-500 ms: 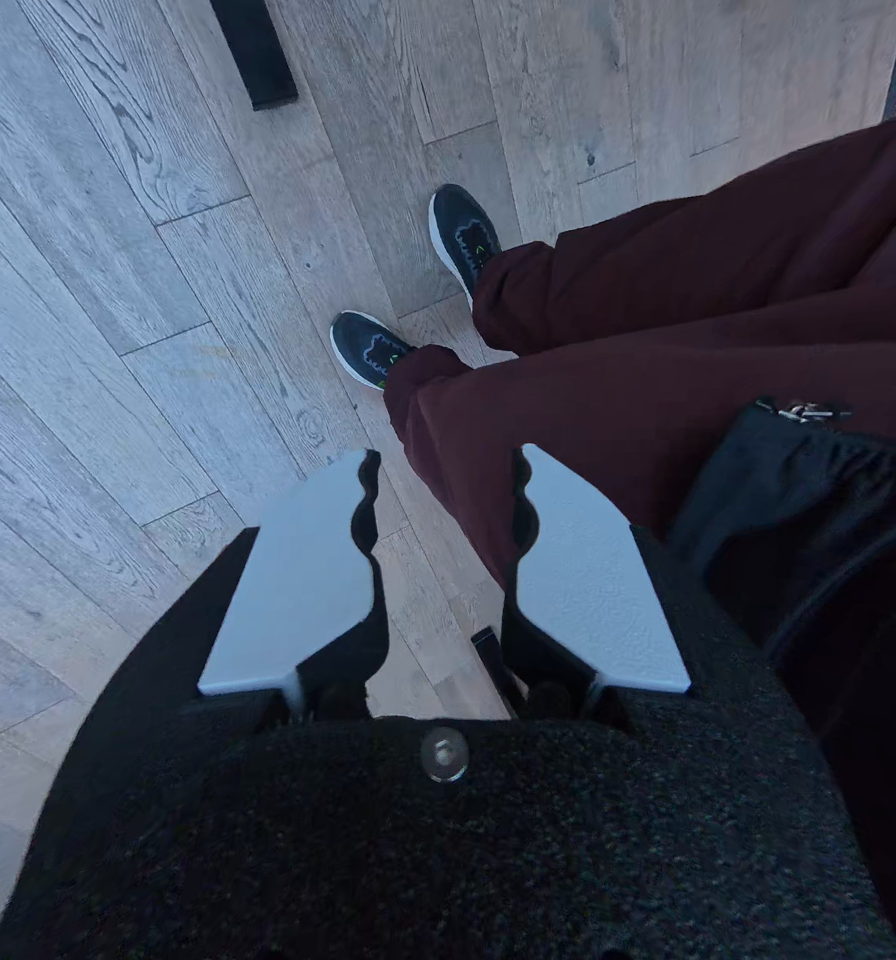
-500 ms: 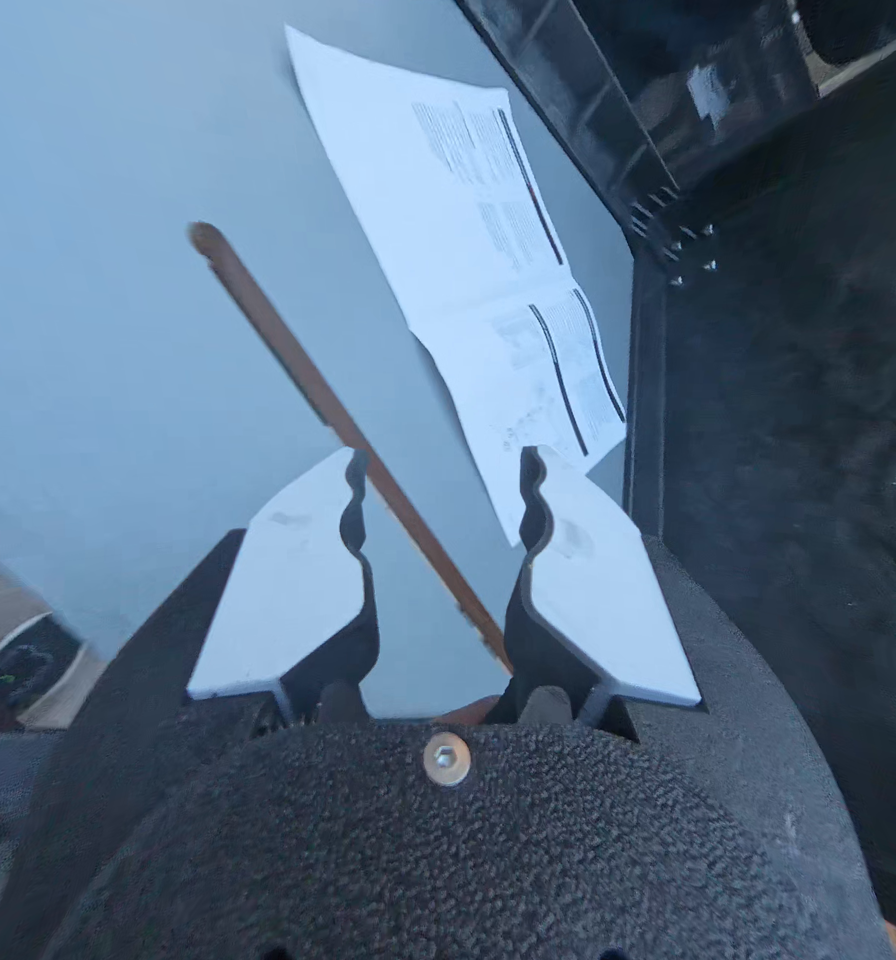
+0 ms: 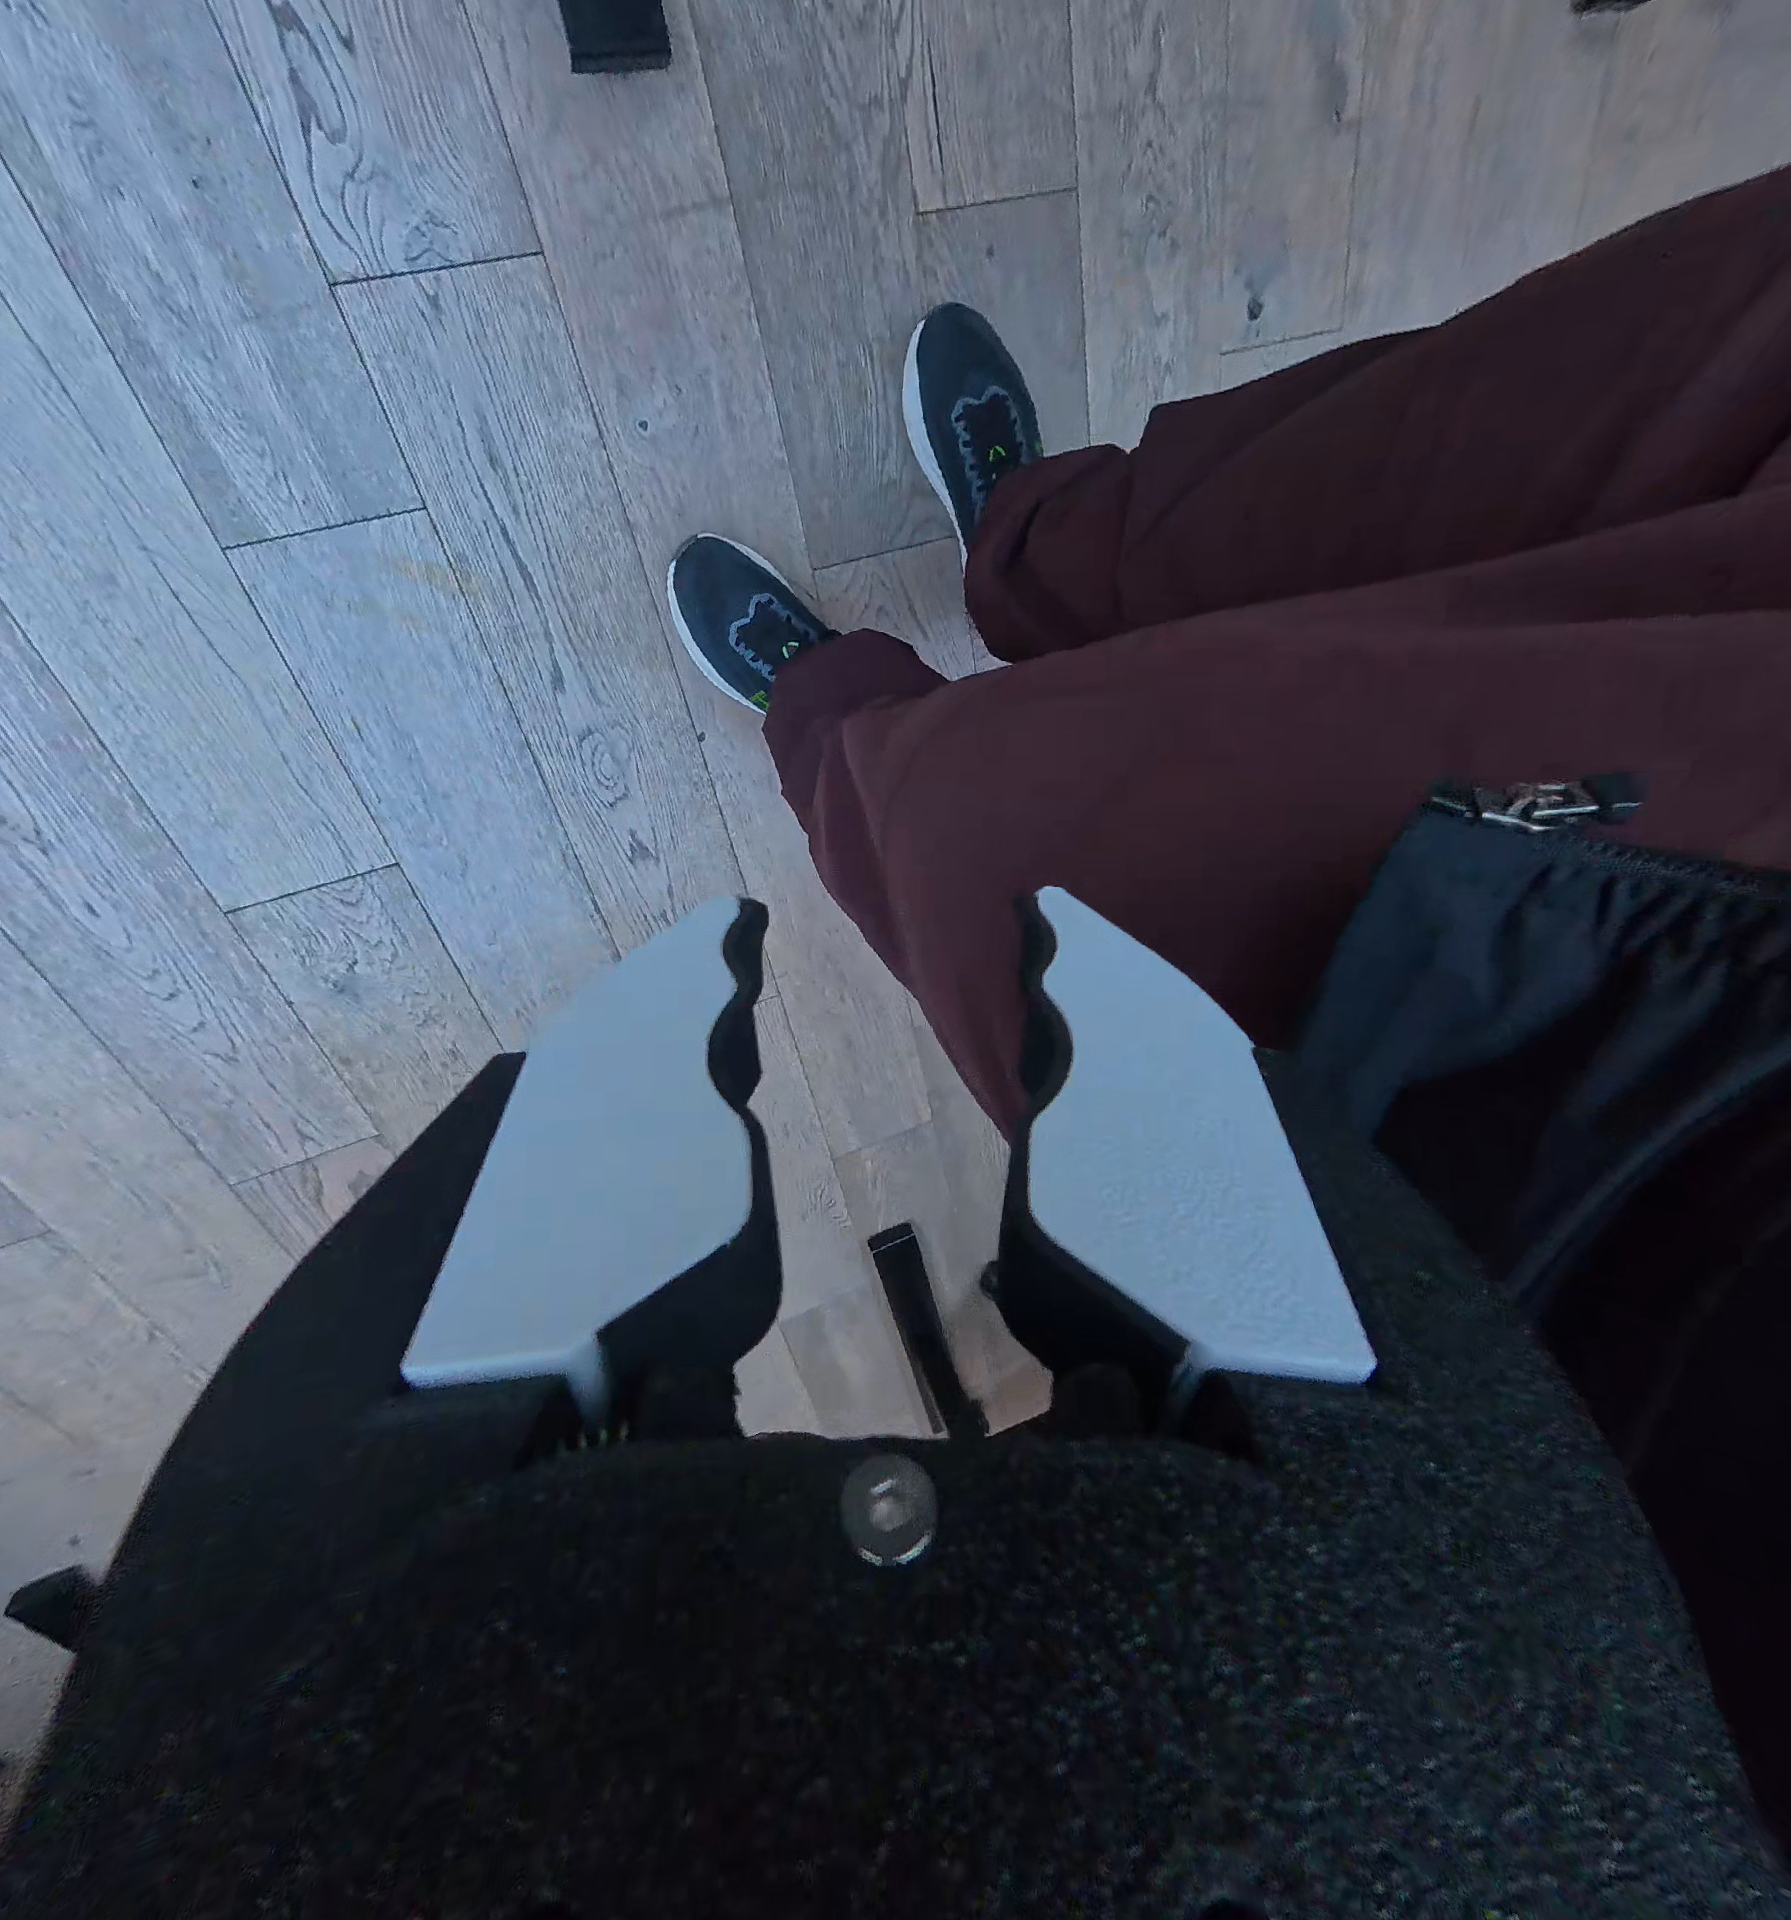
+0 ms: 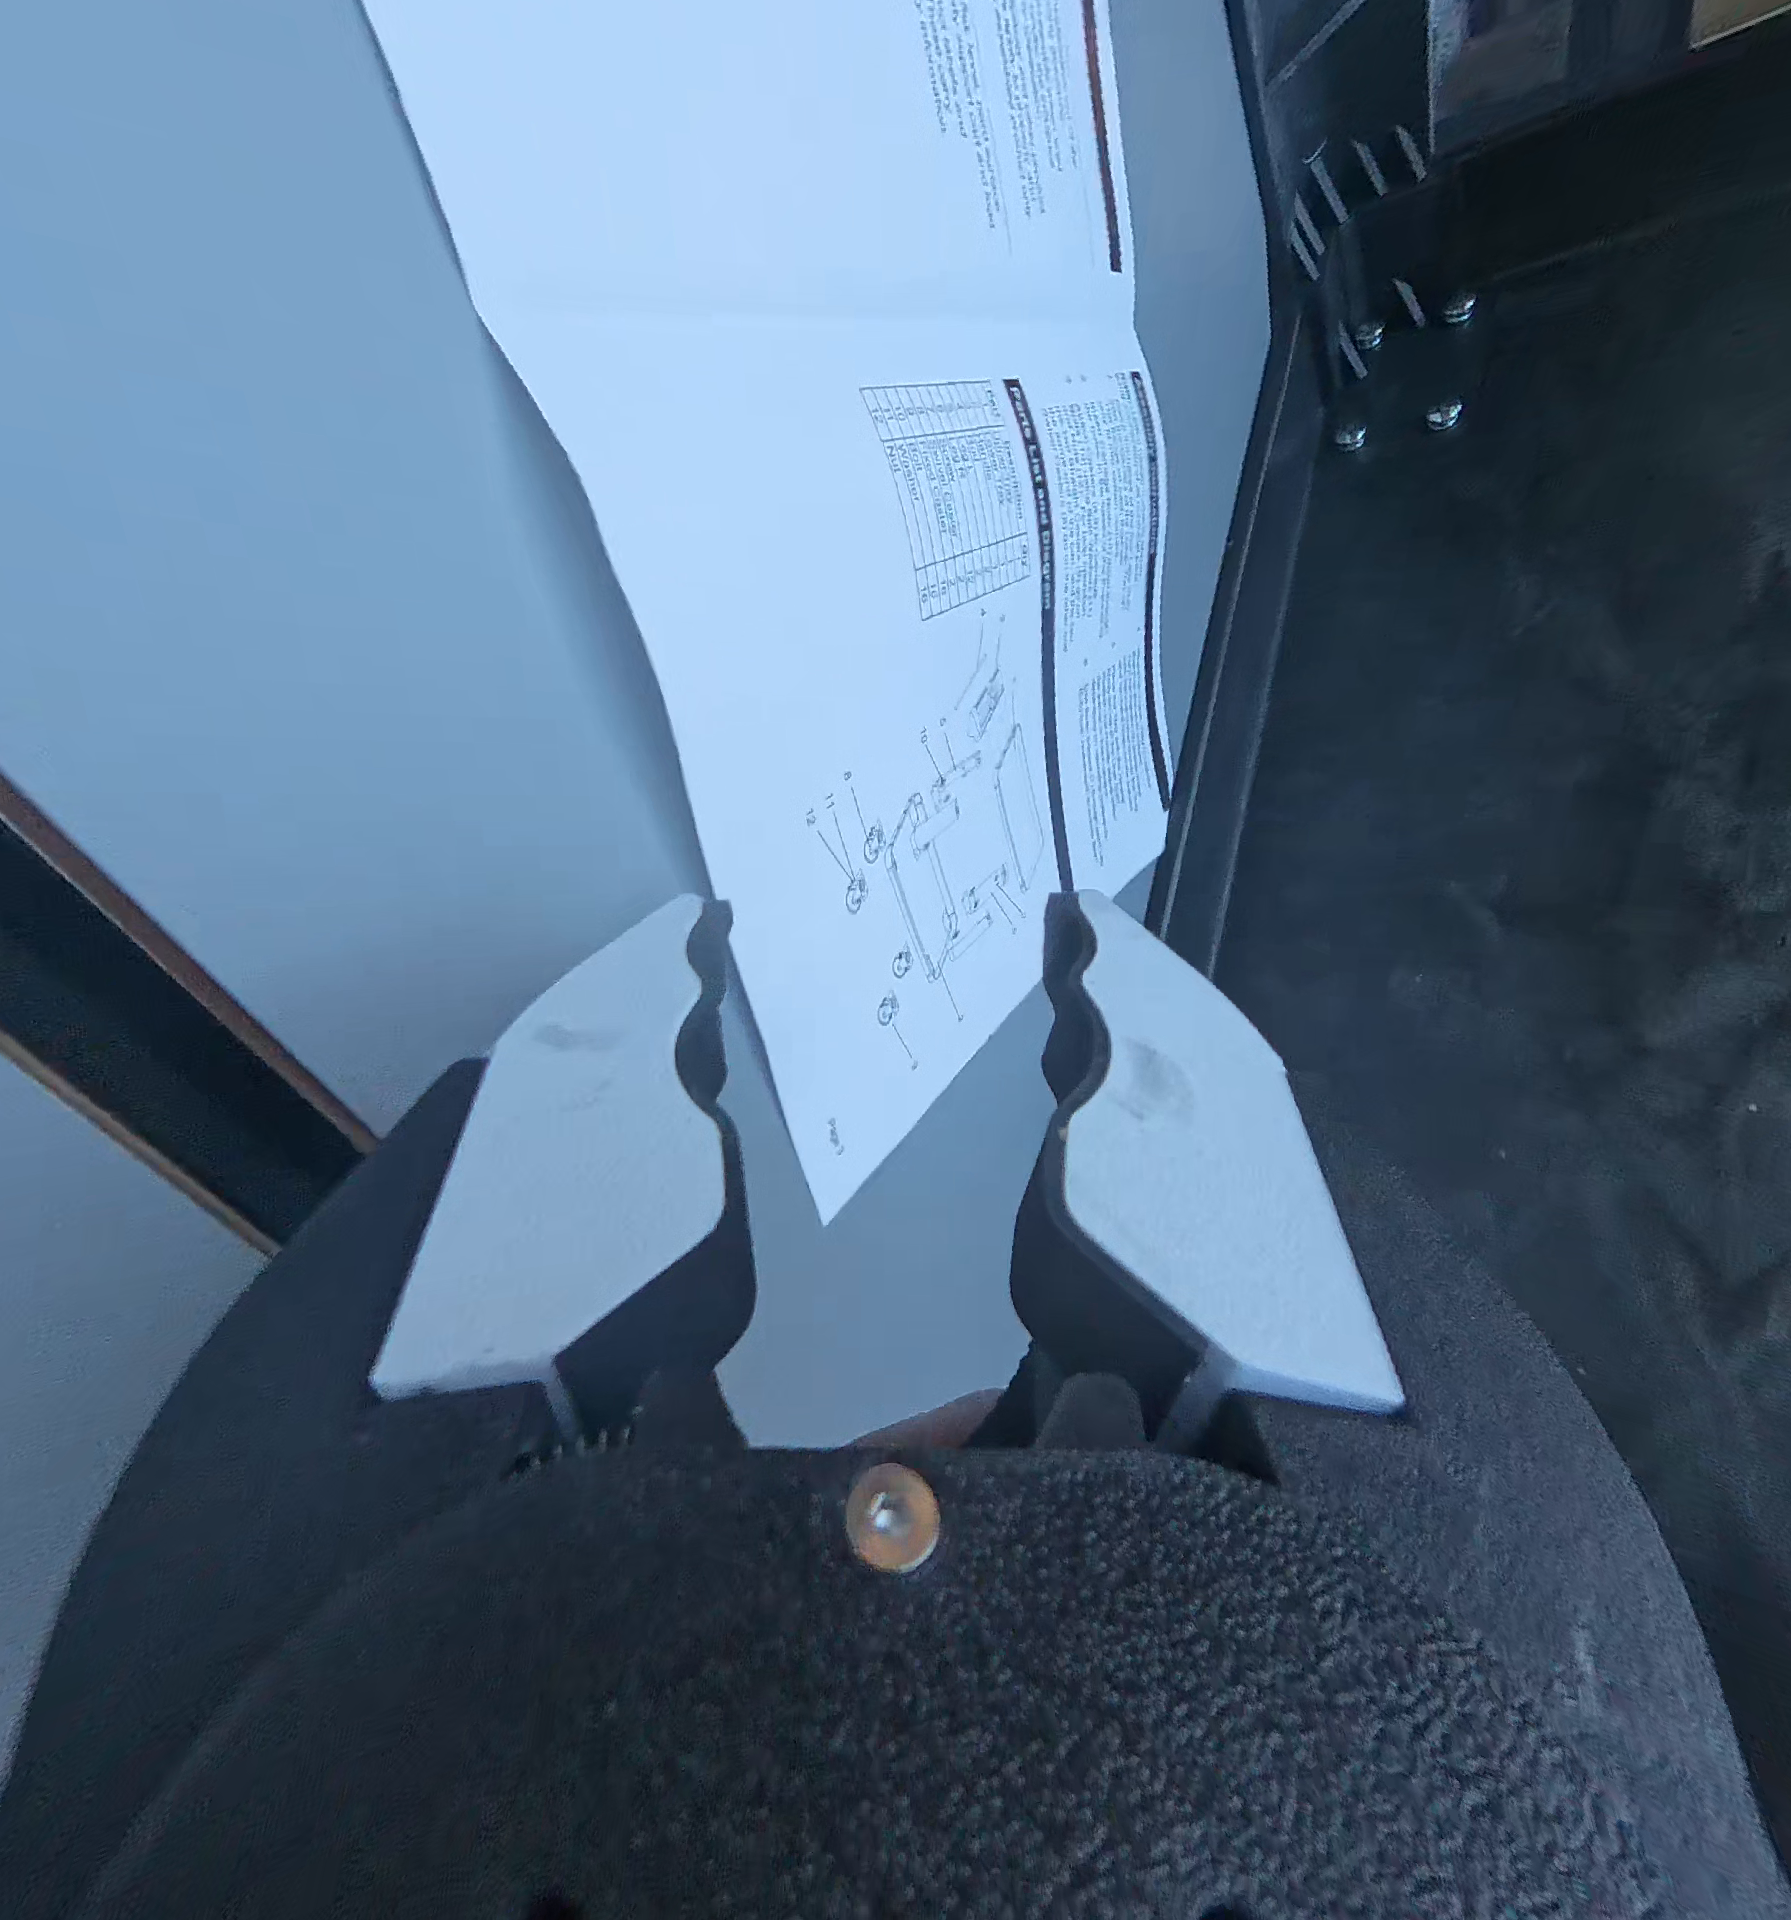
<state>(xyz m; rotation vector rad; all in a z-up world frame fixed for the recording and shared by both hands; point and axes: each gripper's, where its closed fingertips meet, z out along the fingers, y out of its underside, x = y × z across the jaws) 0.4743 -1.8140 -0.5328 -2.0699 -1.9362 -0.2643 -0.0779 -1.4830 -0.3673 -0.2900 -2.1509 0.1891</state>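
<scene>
My left gripper [image 3: 891, 914] is open and empty, held above a grey wood-plank floor [image 3: 299, 623] and pointing down beside a person's legs in maroon trousers [image 3: 1286, 675] and dark sneakers [image 3: 740, 618]. My right gripper [image 4: 886, 914] is open and empty, just above a white surface [image 4: 247, 468]. A printed white paper sheet [image 4: 766, 416] with text, a table and a line drawing lies on that surface; its near corner reaches between my fingers. I cannot tell whether the fingers touch it.
A black carpeted panel [image 4: 1545, 831] with bolts [image 4: 1400, 416] borders the white surface on the right. A dark gap with a brown edge [image 4: 143, 997] cuts across at the left. A black garment with a zipper [image 3: 1597, 987] hangs at right of the left wrist view; a black bar [image 3: 912, 1320] lies below the fingers. The grippers' ends are close to 65 cm from one another. The right tips stand about 35 cm off the black carpeted panel [image 4: 1545, 831].
The right gripper has moved forward and closer to the paper, whose corner now lies between the fingers; the brown strip has shifted to the left edge. The left gripper's view has shifted slightly over the floor.
</scene>
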